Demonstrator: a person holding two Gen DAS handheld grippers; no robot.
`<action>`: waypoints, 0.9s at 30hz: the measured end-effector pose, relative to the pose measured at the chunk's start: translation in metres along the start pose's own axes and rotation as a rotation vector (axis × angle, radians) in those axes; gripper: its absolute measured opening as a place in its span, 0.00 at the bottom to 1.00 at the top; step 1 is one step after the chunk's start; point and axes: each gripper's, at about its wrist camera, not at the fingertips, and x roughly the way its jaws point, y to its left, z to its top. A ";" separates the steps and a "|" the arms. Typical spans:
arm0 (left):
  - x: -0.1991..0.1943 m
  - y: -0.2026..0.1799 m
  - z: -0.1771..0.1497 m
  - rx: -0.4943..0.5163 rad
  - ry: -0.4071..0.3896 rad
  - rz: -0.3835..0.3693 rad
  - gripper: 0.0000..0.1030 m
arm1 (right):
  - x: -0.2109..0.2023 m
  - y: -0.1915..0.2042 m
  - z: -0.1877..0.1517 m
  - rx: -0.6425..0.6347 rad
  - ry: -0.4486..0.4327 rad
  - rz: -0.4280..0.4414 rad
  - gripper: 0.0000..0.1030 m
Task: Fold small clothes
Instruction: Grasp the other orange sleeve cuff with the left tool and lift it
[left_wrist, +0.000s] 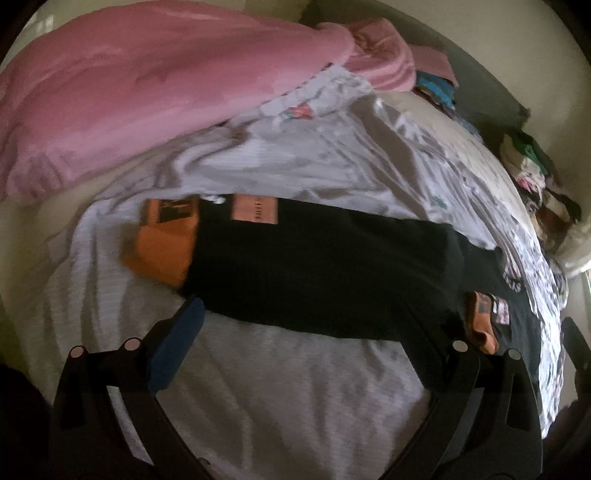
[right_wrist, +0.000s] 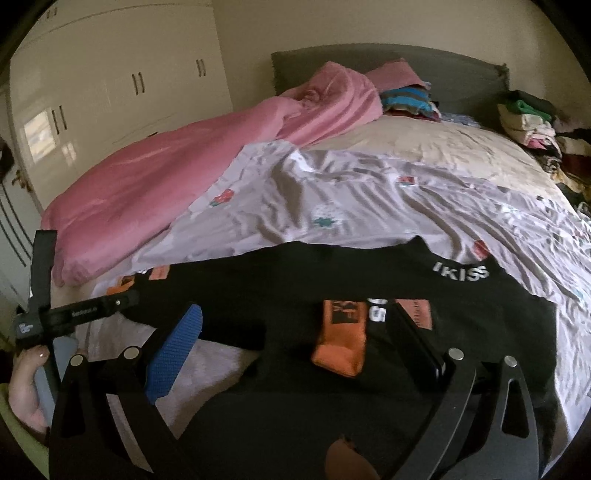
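Left wrist view, lower part of the frame: the left gripper (left_wrist: 306, 325) stands with its jaws wide apart and nothing between them, its blue pad at the near edge of the black garment (left_wrist: 317, 266) and its dark finger over the cloth on the right. The garment lies across the middle of the frame on the white sheet (left_wrist: 258, 387), with an orange cuff (left_wrist: 162, 254) at its left end and another orange patch at the lower right.

Right wrist view, bottom of the frame: the right gripper (right_wrist: 291, 328) is also spread wide and empty, over the black garment (right_wrist: 480, 332), which spreads across the lower half with white lettering near its far edge. An orange cuff (right_wrist: 340, 350) lies on top of the black cloth between the fingers. At the lower left a hand (right_wrist: 26, 391) holds the other tool.

Further up the frame lie the patterned sheet (right_wrist: 369, 199), a pink blanket (right_wrist: 147, 177) at the left, and piles of folded clothes (right_wrist: 524, 122) at the upper right by the headboard.

The risk from here seems to be a poor pinch: a jaw could close on the sheet along with the garment, or catch only one layer, so the fold would drag the bedding or come out skewed. The loose cuff could also slip out of line.
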 end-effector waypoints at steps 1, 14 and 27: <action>0.000 0.004 0.001 -0.007 0.000 0.003 0.91 | 0.003 0.004 0.000 -0.005 0.004 0.006 0.96; 0.016 0.060 0.003 -0.152 0.026 0.042 0.91 | 0.023 0.027 -0.003 -0.034 0.052 0.059 0.96; 0.040 0.093 0.010 -0.316 -0.016 -0.007 0.64 | 0.026 0.009 -0.009 0.019 0.059 0.047 0.96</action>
